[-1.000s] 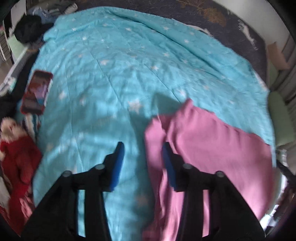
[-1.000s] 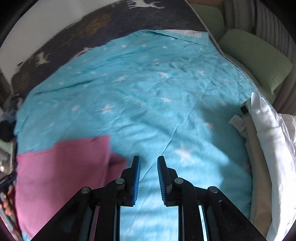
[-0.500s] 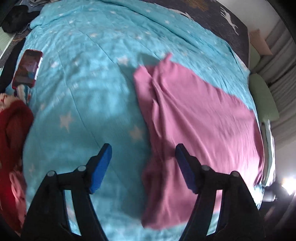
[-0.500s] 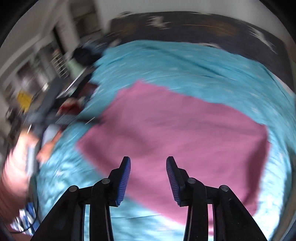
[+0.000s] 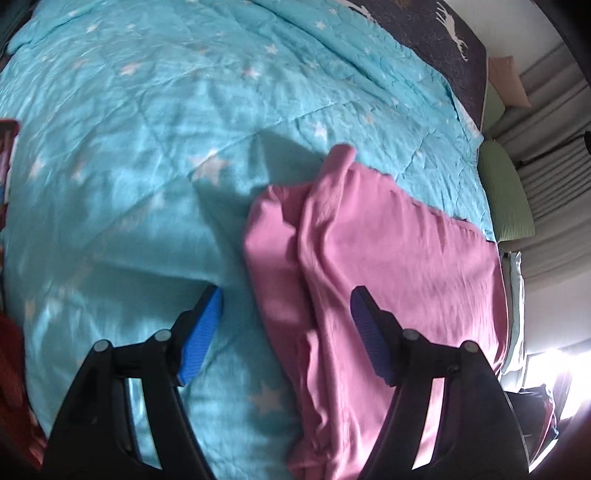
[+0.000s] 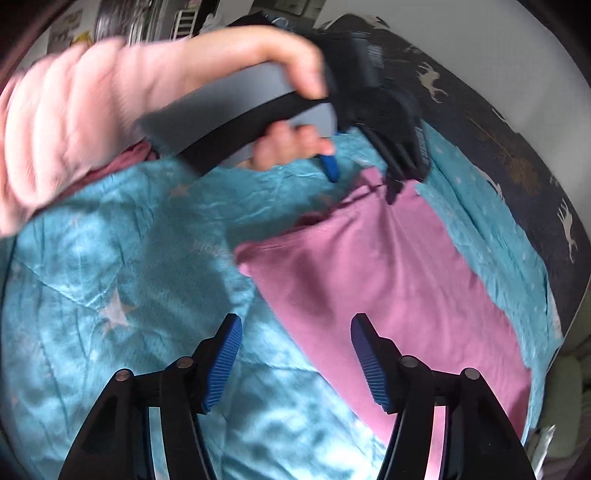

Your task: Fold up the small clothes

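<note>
A: While the left wrist view looks steeply down, what lies under the left gripper (image 5: 286,325)?

B: A pink garment (image 5: 388,266) lies on a turquoise quilt with white stars (image 5: 147,147). Its near-left part is bunched into folds, and the rest spreads flatter toward the right. The jaws stand wide apart: one blue pad hangs over bare quilt, the other over the pink cloth, with the garment's rumpled left edge between them. Neither pad presses on anything.

A: Anything else in that view?

B: A dark bedspread with white deer (image 5: 443,26) at the far edge of the bed, a green pillow (image 5: 506,199) at the right, and something red at the lower left, too cut off to name.

A: And the right wrist view?

B: The right gripper (image 6: 295,358) has just been opening; its jaws are apart, with the quilt (image 6: 92,295) and the garment's near edge (image 6: 388,277) below the gap, nothing gripped. The pink garment runs diagonally from the centre to the lower right.

A: Is the other tool visible there?

B: Yes. The person's left hand (image 6: 295,74), in a pale pink sleeve (image 6: 66,118), holds it above the garment's far corner, and its pads are parted. Whether they touch the cloth I cannot tell.
</note>
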Demonstrator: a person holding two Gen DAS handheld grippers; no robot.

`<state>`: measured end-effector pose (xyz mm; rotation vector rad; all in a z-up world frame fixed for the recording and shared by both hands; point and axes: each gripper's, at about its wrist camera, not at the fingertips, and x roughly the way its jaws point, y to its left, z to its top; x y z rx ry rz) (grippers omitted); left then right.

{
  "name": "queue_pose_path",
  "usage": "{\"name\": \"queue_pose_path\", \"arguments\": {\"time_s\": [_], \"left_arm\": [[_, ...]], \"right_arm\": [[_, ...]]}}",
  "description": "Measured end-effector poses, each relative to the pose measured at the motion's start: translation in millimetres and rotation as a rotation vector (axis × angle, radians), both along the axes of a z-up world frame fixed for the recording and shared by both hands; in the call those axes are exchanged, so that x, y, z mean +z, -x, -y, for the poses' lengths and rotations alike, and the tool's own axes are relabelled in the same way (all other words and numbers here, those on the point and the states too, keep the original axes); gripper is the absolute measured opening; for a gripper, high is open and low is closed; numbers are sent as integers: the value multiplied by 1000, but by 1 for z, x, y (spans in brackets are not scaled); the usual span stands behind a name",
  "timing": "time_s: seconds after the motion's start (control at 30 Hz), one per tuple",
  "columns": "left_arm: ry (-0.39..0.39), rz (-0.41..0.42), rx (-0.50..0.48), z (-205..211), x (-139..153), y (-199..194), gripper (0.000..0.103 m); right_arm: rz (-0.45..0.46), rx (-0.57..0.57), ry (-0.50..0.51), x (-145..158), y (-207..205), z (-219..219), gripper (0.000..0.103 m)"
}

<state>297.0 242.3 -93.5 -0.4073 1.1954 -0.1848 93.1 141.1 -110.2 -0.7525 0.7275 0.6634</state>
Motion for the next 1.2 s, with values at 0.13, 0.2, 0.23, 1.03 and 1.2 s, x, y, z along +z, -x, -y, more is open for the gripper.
{"name": "queue_pose_path", "arguments": {"time_s": [0.13,0.2,0.23,1.03,1.2], "left_arm": [[-17,22,-28,1,0,-10,64],[-78,31,-50,3,-1,-13,30],[-73,29,-63,4,-1,-14,9],[-144,144,-145,171,120,-35,7],[-208,115,-217,250,116,-39,7]], "right_arm": [[64,14,47,-12,-5,-22,63],[87,1,47,-13,-7,-28,63],[88,-16,41,-13,-11,-30,61],[-363,-448,-816,61,-76,205,8],[-342,-496,-875,59,-67,255,7]]}}
